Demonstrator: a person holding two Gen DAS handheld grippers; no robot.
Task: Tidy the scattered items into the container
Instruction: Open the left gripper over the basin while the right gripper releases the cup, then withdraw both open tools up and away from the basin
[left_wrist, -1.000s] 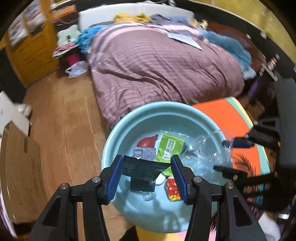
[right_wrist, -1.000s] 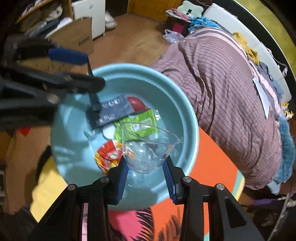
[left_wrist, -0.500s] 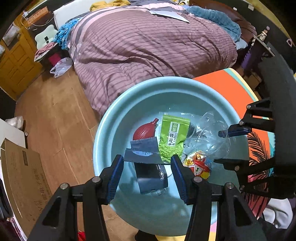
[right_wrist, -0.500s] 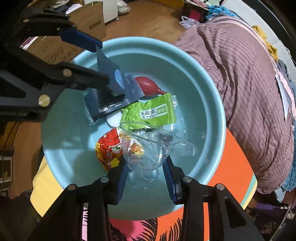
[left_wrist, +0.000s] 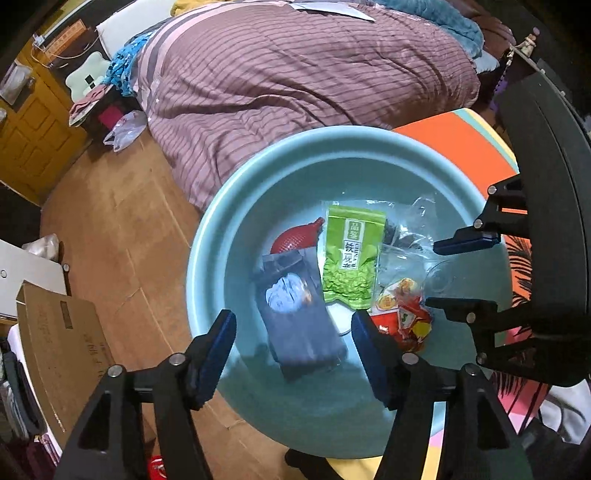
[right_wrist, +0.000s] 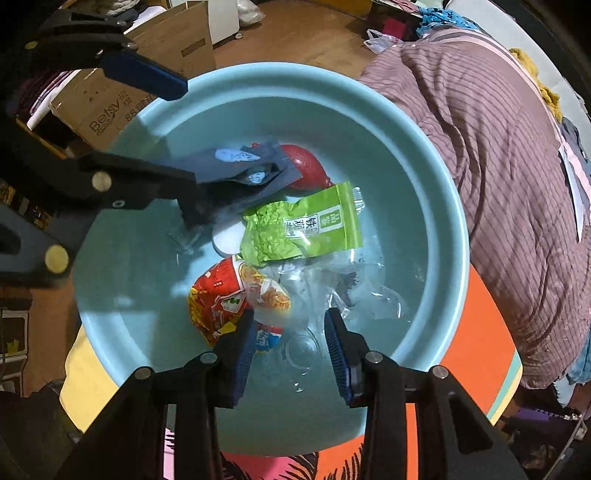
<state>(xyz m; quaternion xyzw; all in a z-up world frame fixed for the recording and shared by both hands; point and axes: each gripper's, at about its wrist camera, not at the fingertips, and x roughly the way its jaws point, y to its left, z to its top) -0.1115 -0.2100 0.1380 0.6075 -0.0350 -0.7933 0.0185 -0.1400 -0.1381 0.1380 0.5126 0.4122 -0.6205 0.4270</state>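
Observation:
A light blue basin holds the items: a dark grey pouch, a green tea packet, a red bulb, a red snack bag and a clear plastic cup. My left gripper is open above the dark pouch, which lies loose in the basin. My right gripper is open, with the clear cup lying in the basin between its fingers.
A bed with a striped purple quilt stands behind the basin. The basin rests on an orange mat. A cardboard box stands on the wooden floor at the left.
My left gripper has opened and the dark pouch has dropped into the basin. My right gripper has opened and let the clear cup down into the basin.

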